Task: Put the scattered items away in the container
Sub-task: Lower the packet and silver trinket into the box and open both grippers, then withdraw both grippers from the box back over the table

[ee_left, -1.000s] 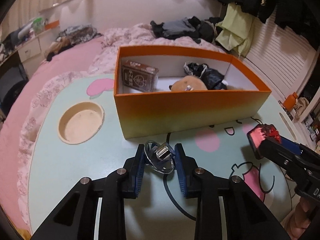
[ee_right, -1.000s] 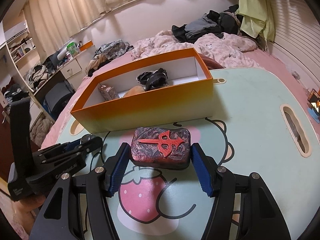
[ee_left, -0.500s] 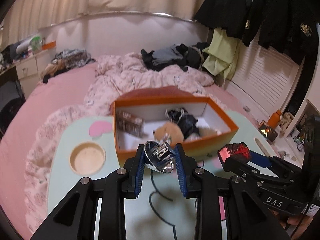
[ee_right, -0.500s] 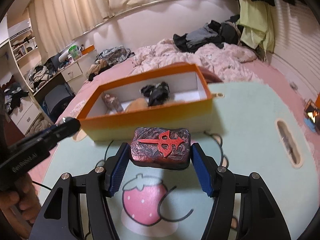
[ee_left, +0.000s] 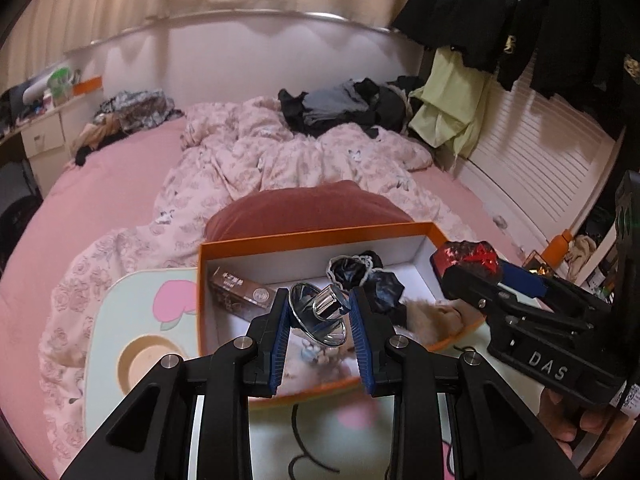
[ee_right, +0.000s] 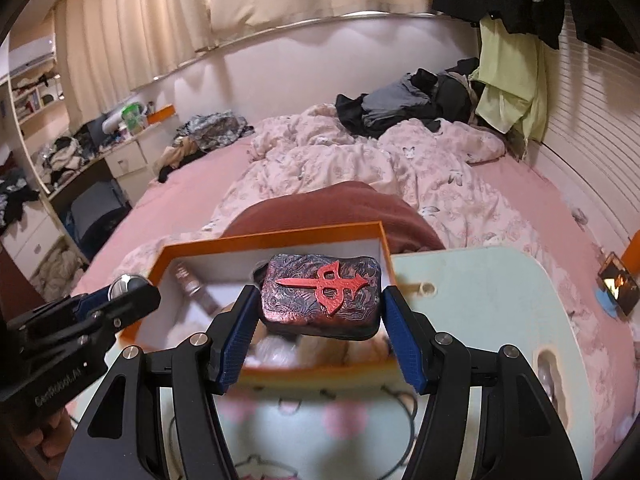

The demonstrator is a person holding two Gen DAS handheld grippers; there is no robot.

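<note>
Left tool (ee_left: 320, 320) grips shiny metal funnel-shaped piece (ee_left: 320, 314) above orange box (ee_left: 316, 238); right tool (ee_right: 320, 320) clamps red-emblem case (ee_right: 320, 294) over same box on counter (ee_right: 480, 300).

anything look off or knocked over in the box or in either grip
Nothing stands out. The left gripper holds the shiny metal piece and the right gripper holds the red-marked case, both above the orange box. The carton and black bundle lie inside it.
</note>
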